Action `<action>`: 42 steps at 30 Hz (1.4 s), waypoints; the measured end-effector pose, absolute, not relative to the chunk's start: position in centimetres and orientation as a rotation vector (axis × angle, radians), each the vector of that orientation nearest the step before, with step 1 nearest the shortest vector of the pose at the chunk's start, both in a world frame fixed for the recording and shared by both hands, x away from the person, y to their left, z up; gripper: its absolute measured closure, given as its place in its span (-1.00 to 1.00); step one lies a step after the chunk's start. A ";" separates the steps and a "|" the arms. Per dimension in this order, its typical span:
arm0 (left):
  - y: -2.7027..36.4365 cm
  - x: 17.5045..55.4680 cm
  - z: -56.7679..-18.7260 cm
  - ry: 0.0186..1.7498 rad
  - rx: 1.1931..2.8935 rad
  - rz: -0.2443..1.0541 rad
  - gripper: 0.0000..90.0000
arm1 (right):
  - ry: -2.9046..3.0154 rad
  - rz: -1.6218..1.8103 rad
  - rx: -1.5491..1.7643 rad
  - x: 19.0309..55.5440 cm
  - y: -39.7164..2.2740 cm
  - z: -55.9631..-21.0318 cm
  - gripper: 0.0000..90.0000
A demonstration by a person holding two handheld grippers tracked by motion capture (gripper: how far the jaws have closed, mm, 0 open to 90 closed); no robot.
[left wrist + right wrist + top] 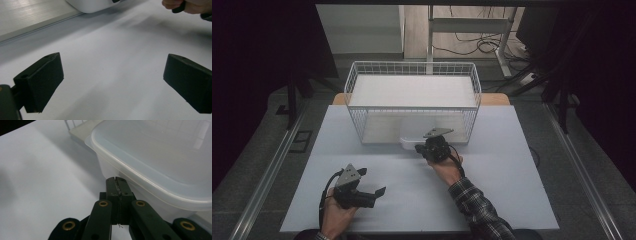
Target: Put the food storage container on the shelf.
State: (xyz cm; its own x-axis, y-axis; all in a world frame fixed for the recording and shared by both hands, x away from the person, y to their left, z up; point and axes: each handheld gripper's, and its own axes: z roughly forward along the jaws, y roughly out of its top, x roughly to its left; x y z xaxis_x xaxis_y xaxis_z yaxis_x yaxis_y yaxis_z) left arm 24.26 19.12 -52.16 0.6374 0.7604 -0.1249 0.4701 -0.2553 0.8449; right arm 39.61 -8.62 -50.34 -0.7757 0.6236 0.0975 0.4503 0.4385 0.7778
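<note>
A translucent white plastic container (411, 141) with a lid (155, 155) sits at the front of a white wire basket (412, 95), its near corner sticking out onto the table. My right gripper (421, 148) is shut with nothing between its jaws. Its tips (117, 180) sit at the container's side wall (110, 170), just under the lid's rim. Whether they touch it I cannot tell. My left gripper (371, 181) lies low over the table at the front left, away from the container, open and empty (112, 82). The container's rounded corner (92, 5) shows far ahead of it.
The basket stands at the back middle of a pale table top (512, 170), its wire corner (72, 123) beside the container. The person's right hand (185, 5) shows in the left gripper view. Black stands flank the table.
</note>
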 end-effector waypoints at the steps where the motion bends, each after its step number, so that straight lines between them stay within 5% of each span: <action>1: 19.1 24.3 -52.2 0.973 1.908 0.384 -0.95 | 2.485 1.249 0.941 39.6 -8.6 -50.3 0.98; 34: 18.9 24.4 -52.3 0.962 1.924 0.384 -0.95 | 2.436 1.171 1.003 43.3 -8.2 -50.8 0.97; 42: 19.0 24.4 -52.3 0.966 1.914 0.380 -0.94 | 2.487 1.186 0.989 42.4 -8.2 -50.1 0.63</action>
